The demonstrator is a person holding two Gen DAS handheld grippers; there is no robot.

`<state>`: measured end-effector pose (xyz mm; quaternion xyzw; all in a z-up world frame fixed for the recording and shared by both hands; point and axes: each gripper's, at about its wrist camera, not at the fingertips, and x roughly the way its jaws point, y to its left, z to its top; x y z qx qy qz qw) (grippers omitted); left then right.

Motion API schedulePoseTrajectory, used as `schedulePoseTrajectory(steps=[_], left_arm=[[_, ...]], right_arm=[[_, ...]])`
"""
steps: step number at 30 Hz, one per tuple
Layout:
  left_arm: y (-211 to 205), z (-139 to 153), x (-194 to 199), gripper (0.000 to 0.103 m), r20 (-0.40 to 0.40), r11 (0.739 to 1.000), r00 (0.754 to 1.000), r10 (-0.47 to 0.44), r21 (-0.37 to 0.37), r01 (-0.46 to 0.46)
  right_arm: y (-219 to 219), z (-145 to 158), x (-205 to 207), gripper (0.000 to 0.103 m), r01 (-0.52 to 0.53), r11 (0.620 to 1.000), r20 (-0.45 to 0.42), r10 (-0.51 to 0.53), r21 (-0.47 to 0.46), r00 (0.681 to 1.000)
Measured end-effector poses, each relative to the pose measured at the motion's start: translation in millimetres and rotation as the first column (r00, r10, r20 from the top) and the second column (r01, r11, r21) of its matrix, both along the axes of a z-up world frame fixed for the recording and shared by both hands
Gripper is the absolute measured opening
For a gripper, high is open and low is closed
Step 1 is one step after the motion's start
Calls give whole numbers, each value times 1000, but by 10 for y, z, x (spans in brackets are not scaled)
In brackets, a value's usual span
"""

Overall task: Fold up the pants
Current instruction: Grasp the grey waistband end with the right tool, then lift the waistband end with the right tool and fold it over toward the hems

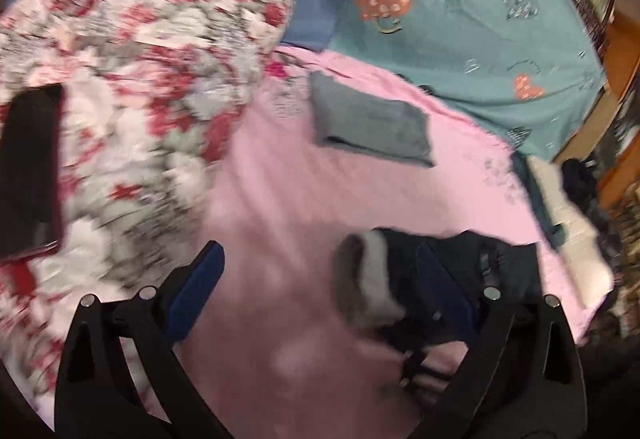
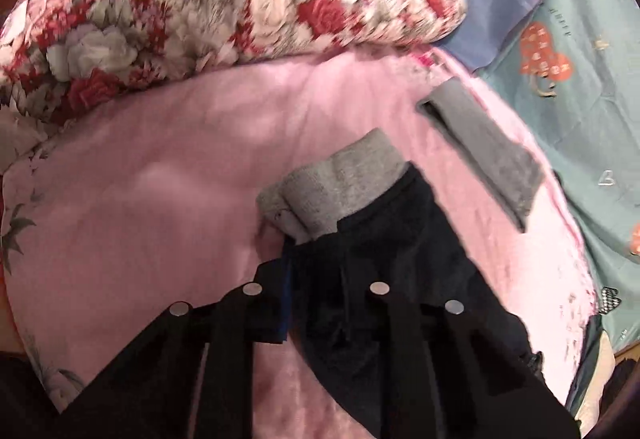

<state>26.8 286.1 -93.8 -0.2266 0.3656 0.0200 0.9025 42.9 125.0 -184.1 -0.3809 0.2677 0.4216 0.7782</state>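
Dark pants with grey waistband (image 2: 372,239): pinched in my right gripper (image 2: 320,295).
Left gripper (image 1: 320,279): spread, empty over pink sheet (image 1: 280,191).

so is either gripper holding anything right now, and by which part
The right gripper is shut on the dark pants, pinching the dark fabric just below the grey waistband. The left gripper is open and holds nothing.

The left gripper (image 1: 320,279) stood wide apart at lower frame — the right gripper (image 2: 320,303), lower centre, was nearly closed.
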Motion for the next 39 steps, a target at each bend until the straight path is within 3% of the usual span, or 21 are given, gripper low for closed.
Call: schedulePoseTrajectory(steps=[2, 5, 9, 13, 15, 17, 18, 19, 25, 34, 37, 39], left_arm=[[-25, -64, 234, 94, -2, 994, 997, -74, -75, 74], [-137, -268, 657, 90, -76, 969, 977, -198, -163, 184], [-334, -609, 1046, 90, -231, 944, 926, -300, -209, 254], [-449, -831, 1184, 90, -320, 937, 889, -327, -232, 261], [-525, -926, 1227, 90, -366, 942, 872, -324, -205, 264], [-551, -980, 1235, 78, -376, 943, 867, -327, -193, 272], [-578, -989, 1224, 65, -372, 937, 863, -341, -214, 277], [-593, -985, 1224, 59, -368, 934, 863, -345, -225, 277], [-650, -768, 1166, 39, -327, 942, 890, -318, -216, 258], [-1085, -10, 1198, 38, -158, 930, 927, -340, -204, 306], [-1450, 242, 1319, 38, -99, 908, 913, -395, -191, 372], [-1793, 387, 1420, 38, -61, 884, 891, -451, -169, 436]], right_arm=[[-43, 38, -13, 18, 16, 1000, 5, -16, 22, 1000], [-94, 39, -26, 18, 34, 999, 1, -34, 40, 999], [-162, 43, -54, 18, 62, 996, -3, -62, 71, 998], [-221, 55, -53, 18, 84, 991, -8, -84, 101, 996], [-234, 65, -52, 18, 85, 990, -10, -85, 109, 996], [-254, 76, -50, 18, 88, 989, -9, -87, 117, 996], [-266, 77, -38, 18, 92, 989, -13, -91, 118, 996], [-277, 81, -35, 18, 96, 988, -15, -95, 121, 995], [-371, 195, -35, 18, 100, 981, -7, -100, 167, 995], [-978, 757, 136, 18, 207, 926, -23, -211, 316, 977], [-1396, 955, 280, 18, 295, 881, -56, -295, 371, 954], [-1655, 1045, 359, 18, 350, 849, -74, -350, 396, 934]])
